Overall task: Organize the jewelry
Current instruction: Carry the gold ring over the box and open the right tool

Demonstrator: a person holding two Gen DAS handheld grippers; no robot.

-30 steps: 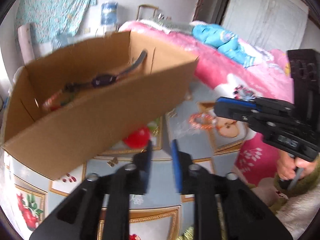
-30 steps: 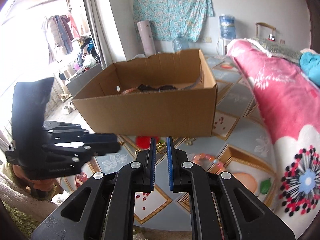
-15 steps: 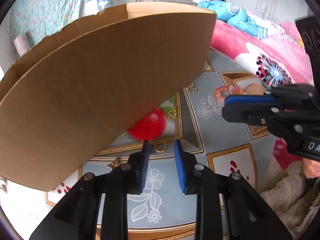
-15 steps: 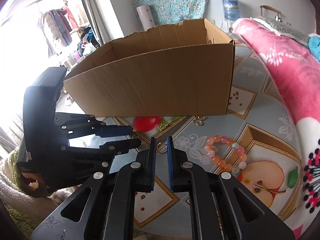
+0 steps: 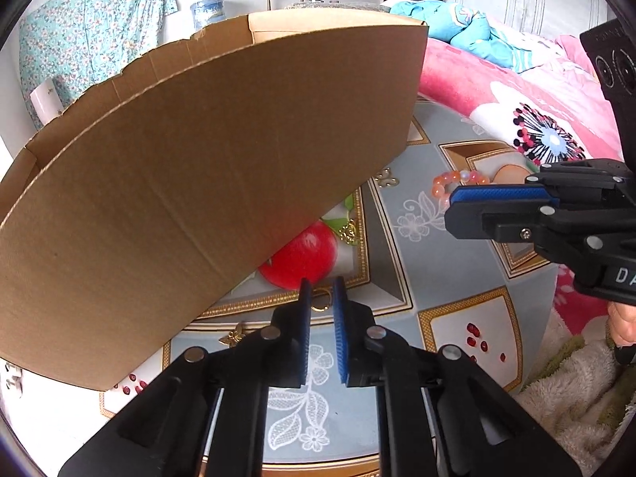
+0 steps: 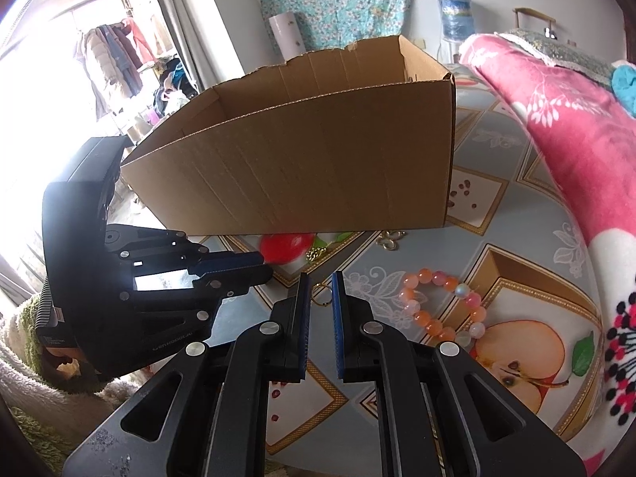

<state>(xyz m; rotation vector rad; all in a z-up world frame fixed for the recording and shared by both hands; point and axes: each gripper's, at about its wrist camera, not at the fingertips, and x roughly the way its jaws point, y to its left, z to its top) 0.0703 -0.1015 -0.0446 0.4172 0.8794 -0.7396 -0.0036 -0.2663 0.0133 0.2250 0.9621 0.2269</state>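
Jaws on my left gripper (image 5: 320,292) and right gripper (image 6: 320,285) stand slightly parted, empty, around a gold ring (image 6: 321,294) beside the beaded bracelet (image 6: 441,308).

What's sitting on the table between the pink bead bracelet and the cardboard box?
In the right wrist view, a small gold S-shaped charm lies on the patterned cloth between the bracelet and the box, close to the box's bottom edge.

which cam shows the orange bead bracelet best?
Right wrist: the whole orange-and-pink bead bracelet lies in full view on the patterned cloth. Left wrist shows only part of it, behind the right gripper.
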